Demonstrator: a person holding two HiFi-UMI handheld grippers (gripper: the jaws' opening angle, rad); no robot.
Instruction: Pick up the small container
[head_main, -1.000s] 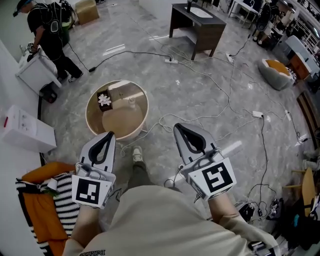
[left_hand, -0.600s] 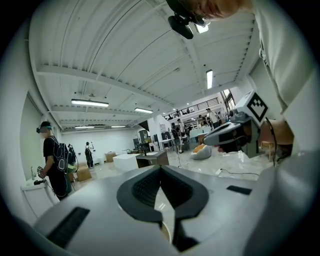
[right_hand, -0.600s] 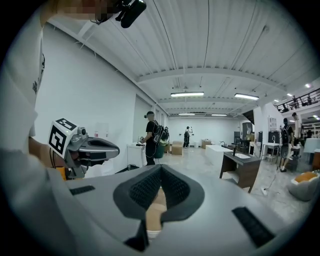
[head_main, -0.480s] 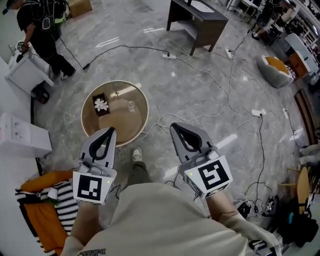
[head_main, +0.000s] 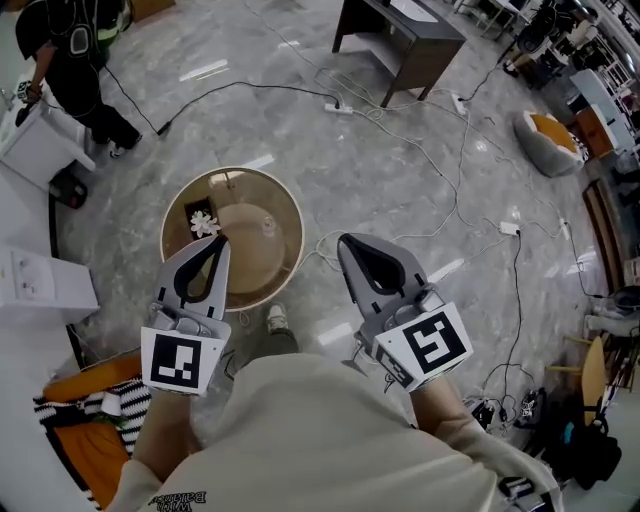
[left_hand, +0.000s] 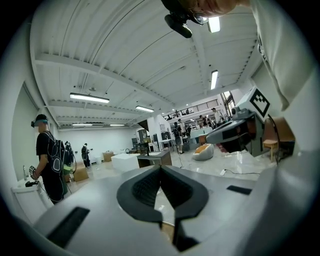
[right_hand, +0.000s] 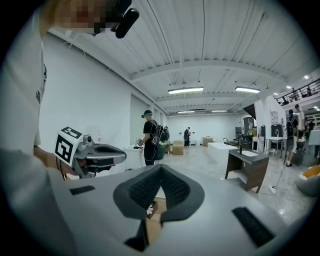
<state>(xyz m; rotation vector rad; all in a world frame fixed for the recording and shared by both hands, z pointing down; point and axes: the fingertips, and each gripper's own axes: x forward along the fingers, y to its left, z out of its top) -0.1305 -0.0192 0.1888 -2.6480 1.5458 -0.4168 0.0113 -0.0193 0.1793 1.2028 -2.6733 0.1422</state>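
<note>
A round tan table (head_main: 250, 270) stands on the floor ahead of me. On it are a small dark box with a white flower (head_main: 203, 223) and a small clear container (head_main: 267, 225). My left gripper (head_main: 219, 241) is shut and empty, and its tip overlaps the table's near left side beside the flower box. My right gripper (head_main: 344, 241) is also shut and empty, out to the right of the table over the floor. Both stay above table height. In the right gripper view the left gripper (right_hand: 95, 152) shows at the left, and the flower box (right_hand: 150, 204) peeks below the closed jaws.
Cables (head_main: 440, 180) trail across the marble floor. A dark desk (head_main: 400, 45) stands at the back, a person (head_main: 70, 60) and white units (head_main: 40, 280) at the left. Striped and orange cloth (head_main: 85, 425) lies at the lower left. My shoe (head_main: 277, 320) is by the table.
I have stepped closer to the table. Both grippers stay shut, and the left one's tip now overlaps the table's edge instead of the floor in front of it.
</note>
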